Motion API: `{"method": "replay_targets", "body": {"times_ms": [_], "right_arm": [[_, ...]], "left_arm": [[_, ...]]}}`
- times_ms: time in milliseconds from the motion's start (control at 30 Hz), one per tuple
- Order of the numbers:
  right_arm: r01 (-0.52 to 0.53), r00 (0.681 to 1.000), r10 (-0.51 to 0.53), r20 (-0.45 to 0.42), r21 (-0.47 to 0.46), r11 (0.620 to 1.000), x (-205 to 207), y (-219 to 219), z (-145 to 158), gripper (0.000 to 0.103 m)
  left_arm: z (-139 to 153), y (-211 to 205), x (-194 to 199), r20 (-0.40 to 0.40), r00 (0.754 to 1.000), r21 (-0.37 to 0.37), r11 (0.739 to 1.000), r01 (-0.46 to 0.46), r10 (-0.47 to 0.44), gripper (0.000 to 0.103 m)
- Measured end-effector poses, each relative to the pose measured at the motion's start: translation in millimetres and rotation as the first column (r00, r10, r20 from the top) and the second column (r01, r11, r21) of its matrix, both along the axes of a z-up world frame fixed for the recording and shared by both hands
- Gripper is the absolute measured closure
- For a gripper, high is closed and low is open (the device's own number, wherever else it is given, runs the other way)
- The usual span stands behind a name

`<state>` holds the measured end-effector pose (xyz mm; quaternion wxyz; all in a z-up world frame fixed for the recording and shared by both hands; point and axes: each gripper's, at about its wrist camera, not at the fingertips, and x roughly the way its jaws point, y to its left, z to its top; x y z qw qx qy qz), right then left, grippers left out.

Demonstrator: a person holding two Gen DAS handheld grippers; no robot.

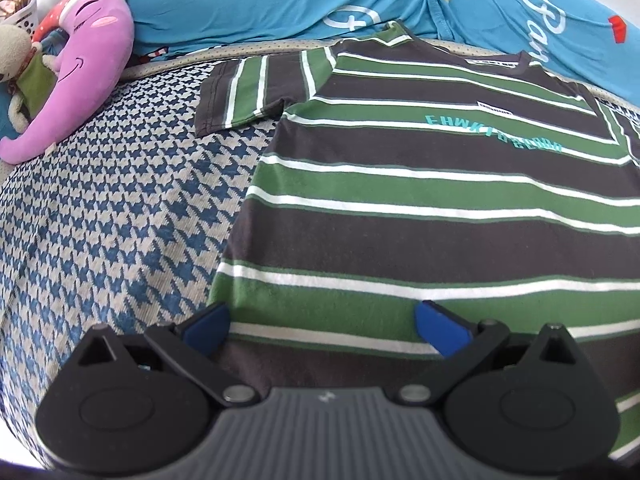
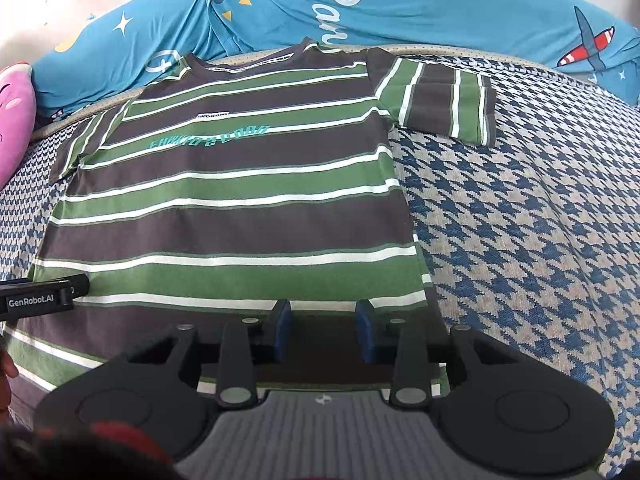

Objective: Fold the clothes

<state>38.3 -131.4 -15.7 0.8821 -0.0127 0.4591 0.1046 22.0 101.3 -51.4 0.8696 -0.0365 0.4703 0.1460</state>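
Note:
A T-shirt [image 1: 400,216] [image 2: 240,200] with green, dark brown and white stripes lies flat and face up on the bed, collar at the far end and both short sleeves spread out. My left gripper [image 1: 322,316] hangs open and wide over the shirt's lower left corner, its left finger near the side edge. My right gripper [image 2: 323,320] hovers over the lower right part of the shirt, jaws partly apart, with only the flat cloth showing beyond the gap. The left gripper's black body [image 2: 36,300] shows at the left edge of the right wrist view.
The shirt rests on a blue and beige houndstooth cover [image 1: 120,220] [image 2: 520,240]. A bright blue printed quilt [image 1: 280,0] [image 2: 400,12] is bunched along the far edge. A pink plush toy [image 1: 88,60] and a beige stuffed toy [image 1: 16,60] lie at the far left.

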Motion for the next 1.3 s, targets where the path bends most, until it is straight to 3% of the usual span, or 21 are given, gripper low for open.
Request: {"method": "replay_targets", "body": {"times_ms": [233, 467, 633, 1033, 1200, 1300], "right_arm": [[-0.022, 1.000, 0.022, -0.002, -0.023, 0.999, -3.1, 1.7, 1.0, 0.067], [0.013, 1.000, -0.014, 0.017, 0.055, 0.998, 7.2, -13.9, 13.1, 0.066], [0.067, 0.998, -0.068, 0.006, 0.097, 0.993, 22.9, -26.8, 15.3, 0.066], [0.136, 0.990, -0.138, 0.002, 0.125, 0.983, 54.3, -36.1, 13.6, 0.060], [0.183, 0.982, -0.187, 0.011, 0.155, 0.971, 69.3, -47.7, 14.4, 0.059], [0.204, 0.978, -0.209, 0.025, 0.128, 0.970, 79.1, -49.8, 12.9, 0.058]], "left_arm": [[0.5, 1.2, -1.1, -0.006, 1.000, -0.019, 1.000, 0.000, 0.000, 0.000], [6.3, 2.3, 2.9, -0.039, 0.999, -0.032, 0.999, 0.018, -0.019, 0.000], [13.1, -6.9, 9.2, -0.055, 0.997, 0.029, 0.998, 0.054, -0.052, 0.000], [15.5, -2.8, 45.7, -0.075, 0.992, -0.074, 0.993, 0.093, -0.098, 0.000], [17.7, -2.5, 59.5, -0.058, 0.992, -0.028, 0.994, 0.108, -0.110, 0.000], [24.0, -0.4, 68.8, -0.022, 0.993, -0.019, 0.993, 0.113, -0.113, 0.000]]}}
